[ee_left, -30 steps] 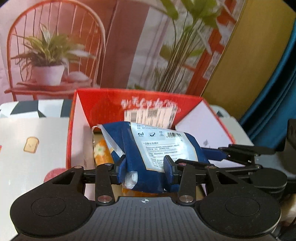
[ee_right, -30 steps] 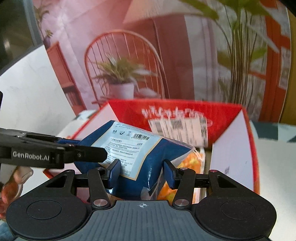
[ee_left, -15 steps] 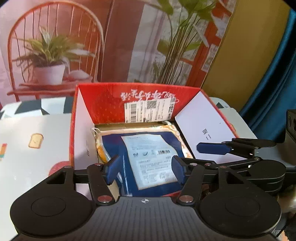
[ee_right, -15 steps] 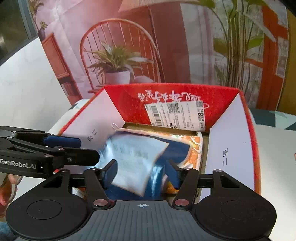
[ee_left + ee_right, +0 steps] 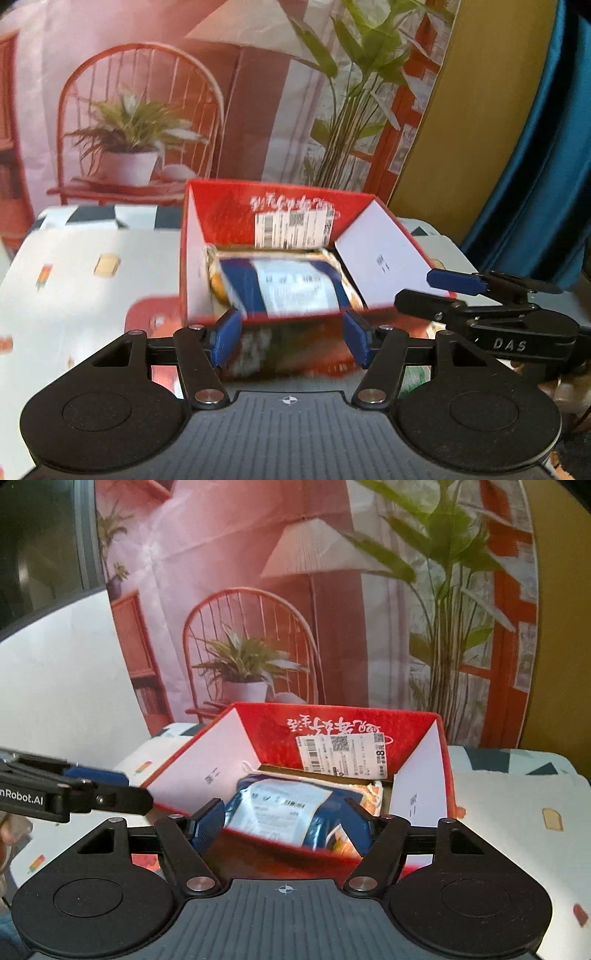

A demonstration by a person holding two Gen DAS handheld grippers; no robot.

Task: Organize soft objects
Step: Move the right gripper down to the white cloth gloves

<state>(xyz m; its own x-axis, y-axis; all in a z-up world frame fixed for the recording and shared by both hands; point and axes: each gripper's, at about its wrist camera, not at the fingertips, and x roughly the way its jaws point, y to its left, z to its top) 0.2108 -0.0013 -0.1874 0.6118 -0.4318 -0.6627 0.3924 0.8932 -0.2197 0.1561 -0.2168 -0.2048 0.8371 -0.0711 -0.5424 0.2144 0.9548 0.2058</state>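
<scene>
A blue soft packet with a white label (image 5: 286, 288) lies inside the open red box (image 5: 221, 210), on top of an orange patterned packet (image 5: 215, 286). It also shows in the right wrist view (image 5: 284, 808), inside the red box (image 5: 273, 723). My left gripper (image 5: 291, 338) is open and empty, just in front of the box's near wall. My right gripper (image 5: 282, 821) is open and empty, also at the near wall. Each gripper shows beside the other: the right one (image 5: 443, 291), the left one (image 5: 110, 786).
The box stands on a white tablecloth (image 5: 74, 266) with small printed pictures. A printed backdrop with a chair and plants (image 5: 251, 646) hangs behind the table. A blue curtain (image 5: 546, 166) is at the right.
Both grippers were shut on the blue packet above the box. They opened, the packet dropped into the box, and both grippers have drawn back toward me.
</scene>
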